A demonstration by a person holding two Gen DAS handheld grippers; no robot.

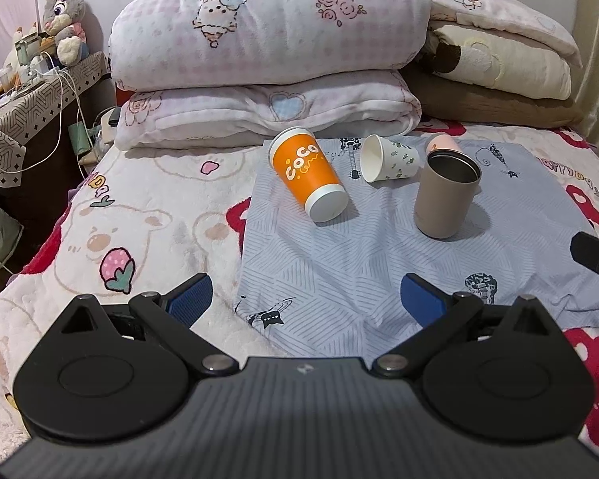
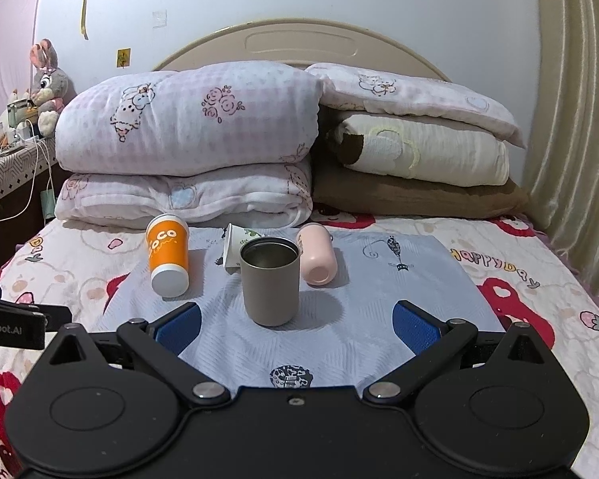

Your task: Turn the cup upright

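An orange "CoCo" paper cup (image 1: 307,173) (image 2: 167,257) lies on its side on a blue-grey cloth (image 1: 379,263) (image 2: 339,319), base toward me. A white leaf-print paper cup (image 1: 389,158) (image 2: 235,249) lies on its side behind. A pink cup (image 1: 441,144) (image 2: 317,257) also lies on its side. A grey metal tumbler (image 1: 445,195) (image 2: 270,281) stands upright, mouth up. My left gripper (image 1: 305,299) is open and empty, short of the cups. My right gripper (image 2: 297,327) is open and empty, just in front of the tumbler.
Stacked folded quilts (image 1: 267,68) (image 2: 187,139) and pillows (image 2: 419,151) fill the bed's head end behind the cups. A cluttered side table (image 1: 28,92) with a plush rabbit (image 1: 62,20) stands left. The right gripper's body (image 1: 597,267) shows at the left view's right edge.
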